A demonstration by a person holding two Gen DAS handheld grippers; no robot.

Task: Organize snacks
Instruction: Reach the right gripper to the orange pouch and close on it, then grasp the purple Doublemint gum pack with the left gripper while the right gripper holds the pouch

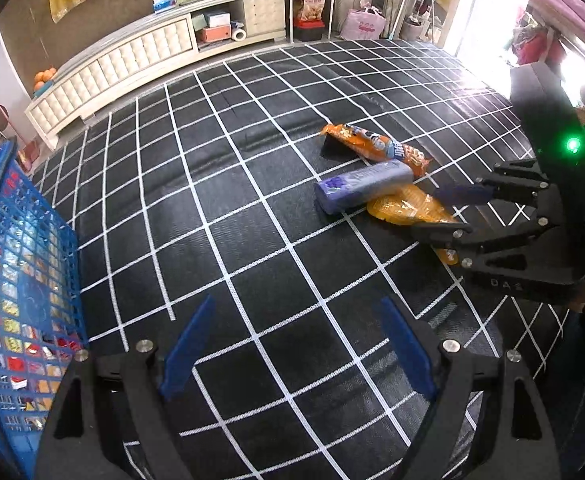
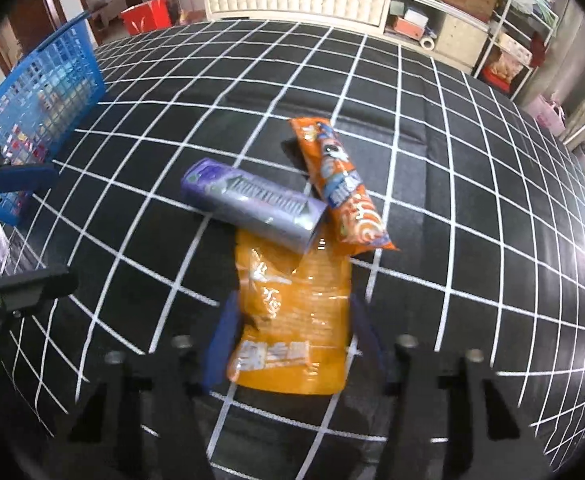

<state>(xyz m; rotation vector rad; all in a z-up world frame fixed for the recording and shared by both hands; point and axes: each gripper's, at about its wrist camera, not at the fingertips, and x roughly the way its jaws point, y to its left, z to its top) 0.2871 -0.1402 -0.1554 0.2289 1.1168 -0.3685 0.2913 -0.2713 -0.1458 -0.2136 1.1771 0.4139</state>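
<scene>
Three snacks lie together on the black grid cloth (image 2: 472, 200): a purple tube (image 2: 252, 210), a long orange packet (image 2: 338, 184) and a flat orange bag (image 2: 292, 312). The tube rests on the bag's far end. My right gripper (image 2: 292, 320) is open, its blue fingers on either side of the orange bag, not closed on it. In the left wrist view the same tube (image 1: 362, 190), packet (image 1: 376, 146) and bag (image 1: 408, 210) show, with the right gripper (image 1: 448, 212) over the bag. My left gripper (image 1: 296, 344) is open and empty above the cloth.
A blue mesh basket (image 1: 24, 272) holding several snacks stands at the left edge; it also shows in the right wrist view (image 2: 40, 120). A white cabinet (image 1: 132, 64) and cluttered shelves (image 2: 508, 40) stand beyond the cloth.
</scene>
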